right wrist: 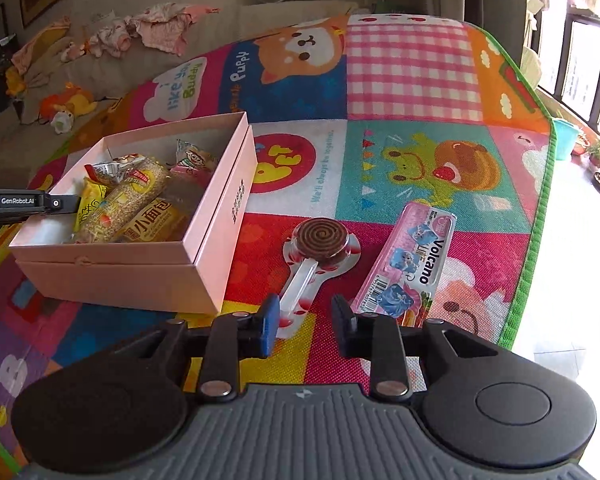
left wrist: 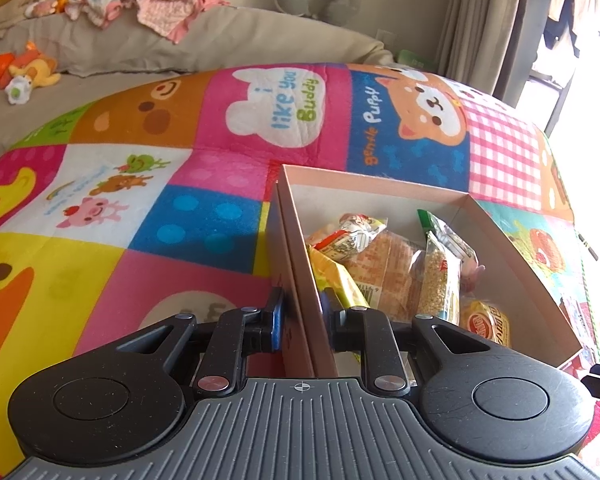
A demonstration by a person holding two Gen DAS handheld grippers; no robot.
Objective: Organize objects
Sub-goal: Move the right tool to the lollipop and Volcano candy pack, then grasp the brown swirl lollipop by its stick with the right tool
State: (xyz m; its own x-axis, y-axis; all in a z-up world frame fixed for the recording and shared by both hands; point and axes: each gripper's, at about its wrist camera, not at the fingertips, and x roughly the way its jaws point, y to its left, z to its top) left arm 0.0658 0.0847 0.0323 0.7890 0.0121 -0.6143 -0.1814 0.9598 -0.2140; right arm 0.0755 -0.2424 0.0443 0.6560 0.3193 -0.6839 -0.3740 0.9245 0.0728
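Playmat [right wrist: 412, 72] | left tongs [left wrist: 302, 312] clamp box [left wrist: 520, 264] | right tongs [right wrist: 305, 320] apart, seemingly empty | lollipop [right wrist: 320, 240] right-view only

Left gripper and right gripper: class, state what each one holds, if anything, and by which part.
The left gripper clamps the pink box by its side wall. The right gripper holds nothing; the lollipop lies just ahead.

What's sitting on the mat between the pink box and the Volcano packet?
In the right wrist view, the spiral lollipop lies on the play mat between the pink box and the Volcano packet, touching neither.
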